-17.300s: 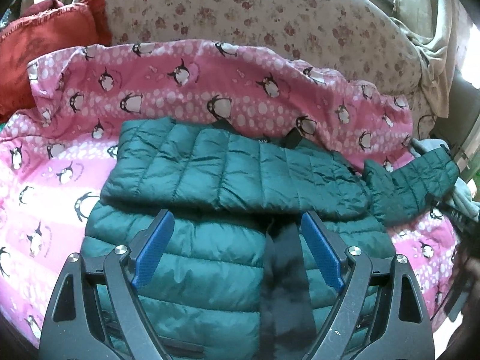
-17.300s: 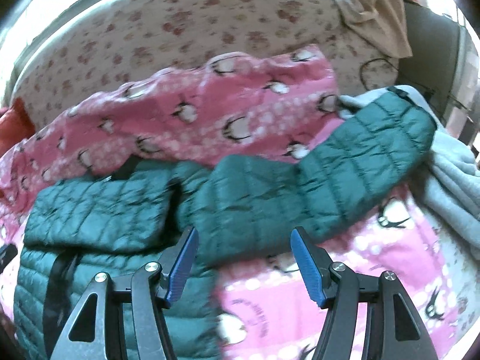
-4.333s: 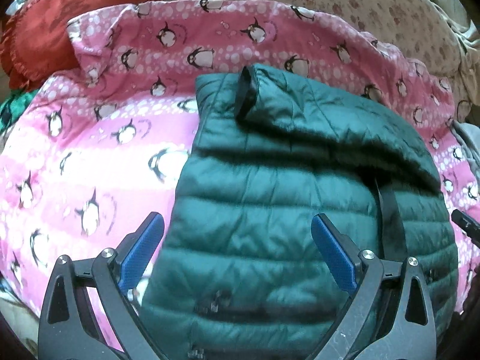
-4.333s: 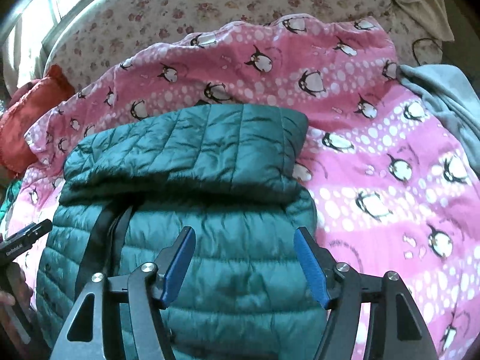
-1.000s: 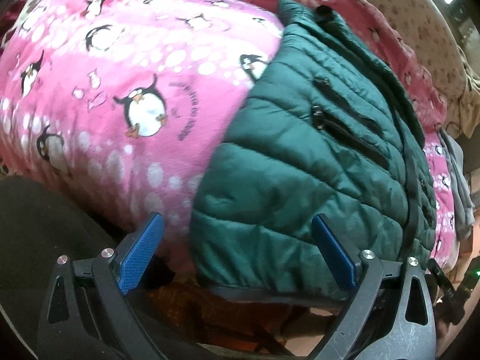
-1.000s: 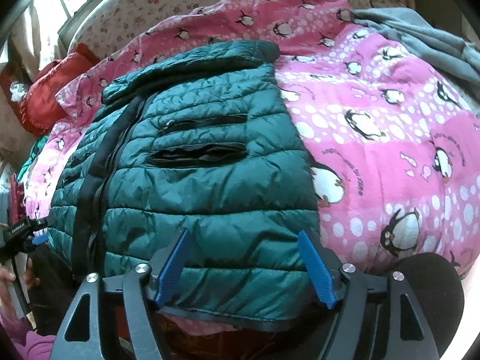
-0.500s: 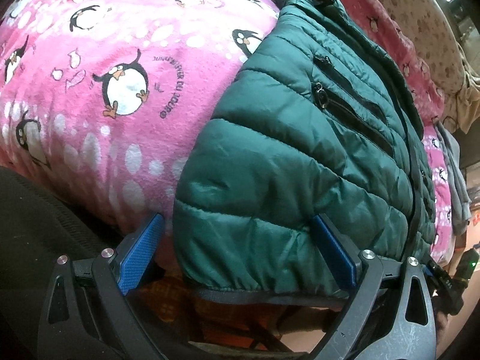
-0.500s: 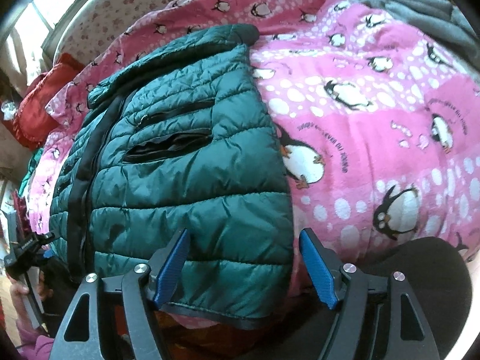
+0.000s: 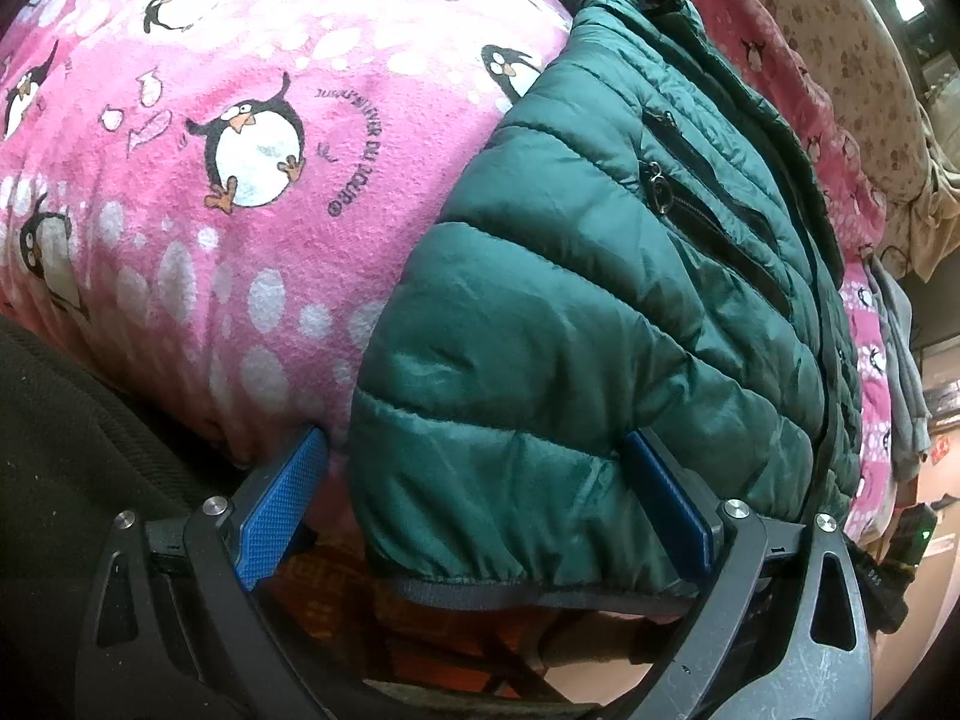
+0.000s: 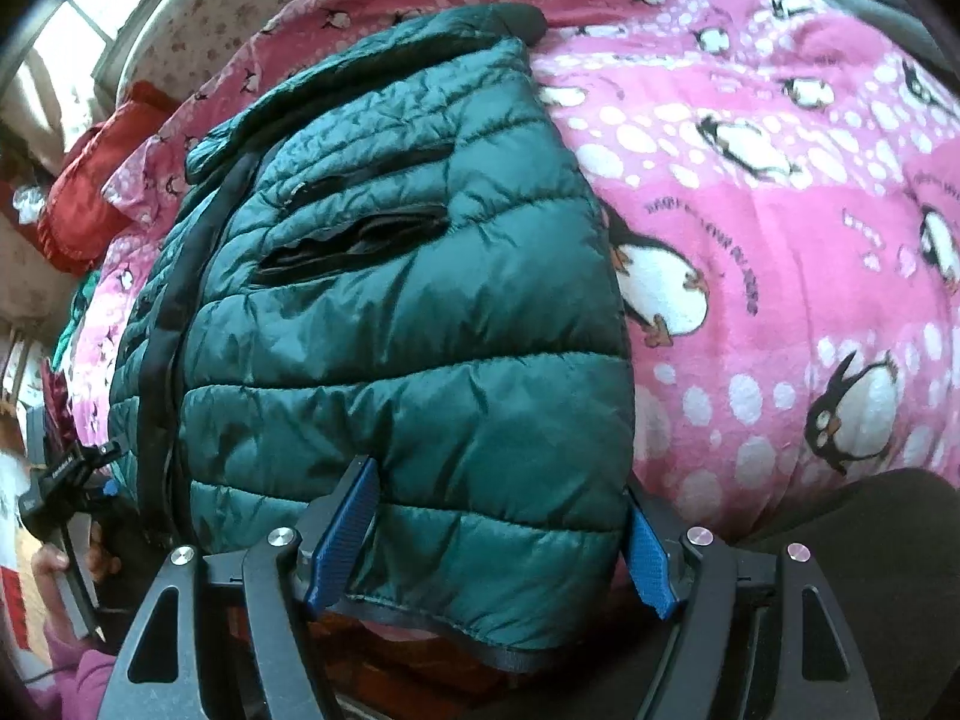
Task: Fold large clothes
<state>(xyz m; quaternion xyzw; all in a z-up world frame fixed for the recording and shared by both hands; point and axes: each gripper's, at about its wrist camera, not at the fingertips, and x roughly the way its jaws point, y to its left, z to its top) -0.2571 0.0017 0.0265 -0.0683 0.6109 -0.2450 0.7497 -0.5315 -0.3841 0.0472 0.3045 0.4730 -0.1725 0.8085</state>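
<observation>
The dark green quilted puffer jacket (image 9: 612, 324) lay on the pink penguin-print blanket (image 9: 240, 138), its elastic hem (image 9: 528, 594) hanging over the bed's near edge. The left gripper (image 9: 480, 510) stood wide open around the hem's left corner, blue pads on either side of the fabric, not squeezing it. The right gripper (image 10: 489, 531) was likewise spread wide across the hem's right corner (image 10: 480, 618), holding nothing. A black zipper strip (image 10: 162, 312) ran up the jacket's front, beside an unzipped pocket (image 10: 354, 243). A red cushion (image 10: 90, 192) sat beyond the blanket, against a floral sheet (image 9: 840, 42).
</observation>
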